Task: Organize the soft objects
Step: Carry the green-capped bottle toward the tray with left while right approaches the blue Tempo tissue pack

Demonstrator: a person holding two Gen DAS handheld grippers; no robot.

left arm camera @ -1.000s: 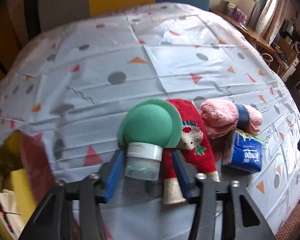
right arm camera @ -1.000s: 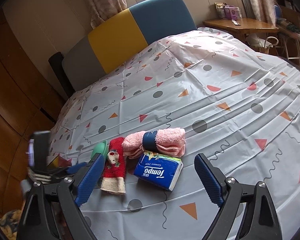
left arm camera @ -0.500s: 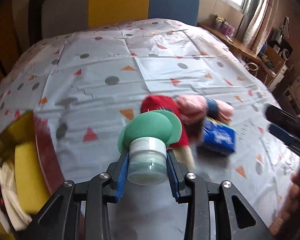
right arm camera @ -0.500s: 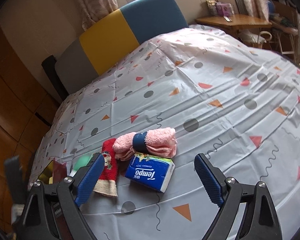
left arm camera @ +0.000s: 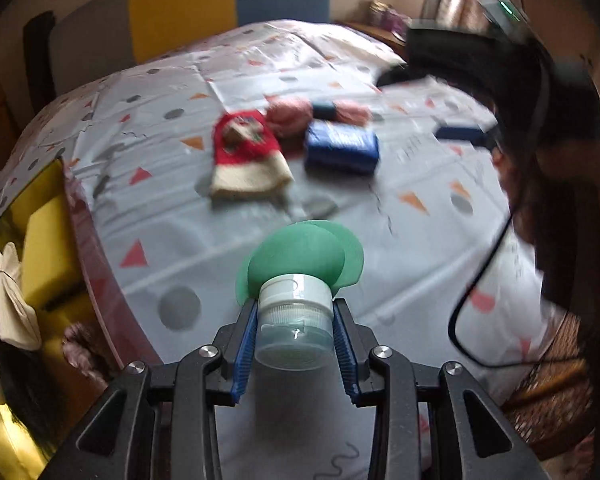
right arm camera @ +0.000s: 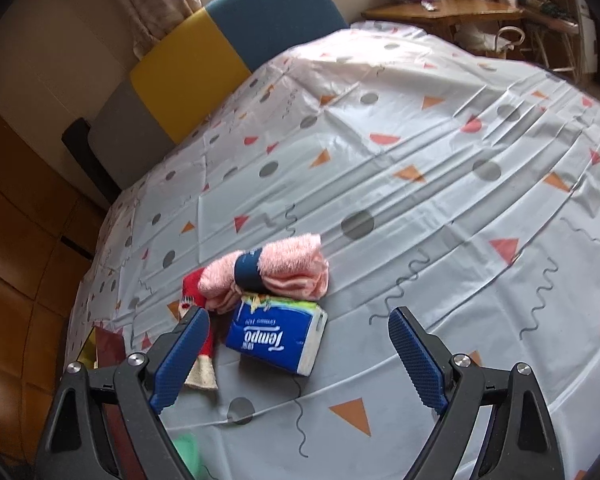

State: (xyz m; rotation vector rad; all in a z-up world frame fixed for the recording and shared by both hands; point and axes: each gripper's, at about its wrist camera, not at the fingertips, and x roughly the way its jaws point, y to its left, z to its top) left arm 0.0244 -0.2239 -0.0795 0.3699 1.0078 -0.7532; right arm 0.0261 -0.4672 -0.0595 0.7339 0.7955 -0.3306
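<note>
My left gripper (left arm camera: 295, 332) is shut on the white-capped neck of a soft green silicone bottle (left arm camera: 300, 258) and holds it above the table's near edge. A red Christmas sock (left arm camera: 249, 151), a rolled pink towel with a dark band (left arm camera: 318, 113) and a blue Tempo tissue pack (left arm camera: 341, 147) lie together farther back on the cloth. My right gripper (right arm camera: 300, 342) is open and empty, just in front of the tissue pack (right arm camera: 277, 334), with the towel (right arm camera: 278, 267) and sock (right arm camera: 196, 292) behind it. A green bit of the bottle (right arm camera: 188, 452) shows low in the right wrist view.
A yellow bin (left arm camera: 40, 240) with soft items in it stands off the table's left edge. The patterned tablecloth (right arm camera: 440, 184) covers the table. A yellow, blue and grey chair back (right arm camera: 228, 44) stands behind. The right gripper's body and cable (left arm camera: 500, 92) fill the right side.
My left gripper closed on the green bottle, lifted it and pulled it back from the sock toward the near edge. My right gripper moved closer to the tissue pack.
</note>
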